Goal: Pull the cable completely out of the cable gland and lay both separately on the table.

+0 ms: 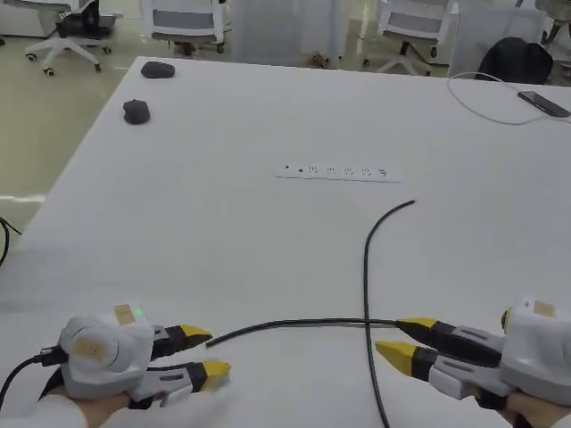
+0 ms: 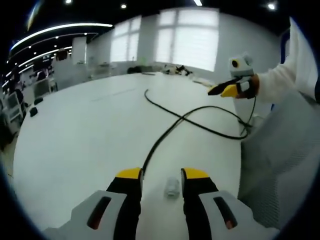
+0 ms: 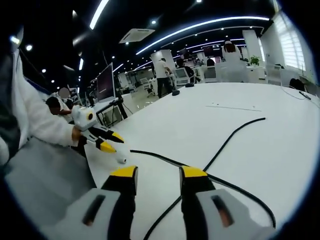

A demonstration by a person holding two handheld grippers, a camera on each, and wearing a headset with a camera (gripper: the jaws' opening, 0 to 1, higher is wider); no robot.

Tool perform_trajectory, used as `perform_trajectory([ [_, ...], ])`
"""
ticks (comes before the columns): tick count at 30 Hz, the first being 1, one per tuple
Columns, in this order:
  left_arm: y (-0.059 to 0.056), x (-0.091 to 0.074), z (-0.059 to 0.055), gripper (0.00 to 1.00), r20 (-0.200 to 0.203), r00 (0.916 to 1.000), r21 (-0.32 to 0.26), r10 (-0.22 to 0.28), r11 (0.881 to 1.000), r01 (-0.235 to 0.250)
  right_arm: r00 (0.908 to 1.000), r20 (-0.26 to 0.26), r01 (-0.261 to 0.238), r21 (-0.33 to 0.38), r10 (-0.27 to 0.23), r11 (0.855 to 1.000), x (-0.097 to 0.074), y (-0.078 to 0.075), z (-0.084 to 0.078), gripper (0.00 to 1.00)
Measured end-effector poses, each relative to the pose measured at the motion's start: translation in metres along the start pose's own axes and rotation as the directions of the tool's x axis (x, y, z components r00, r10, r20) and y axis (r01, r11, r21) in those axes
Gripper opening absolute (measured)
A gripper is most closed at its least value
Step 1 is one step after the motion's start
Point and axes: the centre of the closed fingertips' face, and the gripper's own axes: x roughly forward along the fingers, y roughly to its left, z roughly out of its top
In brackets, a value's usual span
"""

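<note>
A long black cable (image 1: 365, 267) lies on the white table (image 1: 223, 223), looped so that it crosses itself. One end points at my left gripper (image 1: 203, 351). That gripper (image 2: 162, 173) stands open, low over the table. A small white cable gland (image 2: 171, 186) lies loose between its jaws, a little apart from the cable end (image 2: 146, 165). The right gripper view has the gland (image 3: 121, 160) just off the left gripper's tips. My right gripper (image 1: 403, 337) is open beside the cable's crossing. The cable (image 3: 220, 155) runs on the table between its jaws (image 3: 155, 171).
A white power strip (image 1: 337, 171) lies flat in the table's middle. Two dark mice (image 1: 136, 111) sit at the far left, and a phone (image 1: 542, 102) with a thin white lead sits at the far right. Office chairs and a black bag (image 1: 513, 61) stand beyond the far edge.
</note>
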Motion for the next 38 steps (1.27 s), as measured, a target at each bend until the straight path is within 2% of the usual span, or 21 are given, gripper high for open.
perform_trajectory([
  [3, 0.005, -0.019, 0.006, 0.33, 0.002, 0.9998, -0.002, 0.018, 1.000, -0.018, 0.9990, -0.042, -0.015, -0.015, 0.015, 1.000, -0.005, 0.008, -0.004, 0.37],
  [5, 0.008, -0.033, 0.013, 0.36, 0.013, 0.9995, -0.049, 0.029, 0.998, -0.029, 0.9972, -0.070, -0.029, -0.011, 0.028, 1.000, -0.008, 0.015, -0.005, 0.40],
  [6, 0.009, -0.042, 0.017, 0.39, 0.022, 0.9991, -0.108, 0.037, 0.994, -0.034, 0.9962, -0.080, -0.033, -0.007, 0.032, 0.999, -0.009, 0.017, -0.005, 0.42],
  [9, 0.010, -0.061, 0.028, 0.50, 0.053, 0.9972, -0.127, 0.052, 0.991, -0.045, 0.9940, -0.102, -0.041, -0.011, 0.040, 0.999, -0.017, 0.025, -0.007, 0.46],
  [10, 0.004, -0.070, 0.036, 0.52, 0.057, 0.9973, -0.160, 0.048, 0.986, -0.038, 0.9932, -0.108, -0.043, -0.010, 0.041, 0.999, -0.020, 0.027, -0.007, 0.47],
  [11, 0.002, -0.076, 0.039, 0.55, 0.060, 0.9970, -0.180, 0.048, 0.983, -0.036, 0.9925, -0.115, -0.043, -0.009, 0.042, 0.999, -0.022, 0.031, -0.008, 0.48],
  [14, -0.004, -0.101, 0.047, 0.58, 0.073, 0.9956, -0.192, 0.059, 0.980, -0.044, 0.9908, -0.129, -0.041, -0.002, 0.040, 0.999, -0.033, 0.037, -0.008, 0.49],
  [16, -0.005, -0.115, 0.049, 0.62, 0.076, 0.9933, -0.217, 0.087, 0.974, -0.069, 0.9921, -0.120, -0.032, 0.018, 0.034, 0.999, -0.041, 0.041, -0.007, 0.48],
  [18, -0.011, -0.124, 0.050, 0.67, 0.077, 0.9934, -0.228, 0.084, 0.972, -0.065, 0.9932, -0.113, -0.024, 0.033, 0.028, 0.999, -0.047, 0.044, -0.006, 0.51],
  [21, -0.016, -0.140, 0.049, 0.67, 0.067, 0.9924, -0.225, 0.103, 0.971, -0.085, 0.9932, -0.115, -0.010, 0.045, 0.015, 0.999, -0.056, 0.051, -0.010, 0.53],
  [23, -0.017, -0.149, 0.050, 0.68, 0.072, 0.9906, -0.245, 0.117, 0.965, -0.096, 0.9912, -0.132, 0.004, 0.045, 0.002, 0.999, -0.061, 0.051, -0.014, 0.54],
  [27, -0.023, -0.158, 0.048, 0.68, 0.069, 0.9904, -0.256, 0.120, 0.962, -0.099, 0.9899, -0.141, 0.022, 0.049, -0.015, 0.999, -0.068, 0.050, -0.017, 0.56],
  [31, -0.025, -0.160, 0.043, 0.68, 0.056, 0.9906, -0.263, 0.125, 0.959, -0.106, 0.9901, -0.138, 0.035, 0.066, -0.026, 0.997, -0.071, 0.046, -0.018, 0.55],
  [38, -0.021, -0.162, 0.038, 0.67, 0.050, 0.9880, -0.290, 0.146, 0.949, -0.126, 0.9890, -0.147, 0.031, 0.072, -0.020, 0.997, -0.068, 0.047, -0.021, 0.55],
])
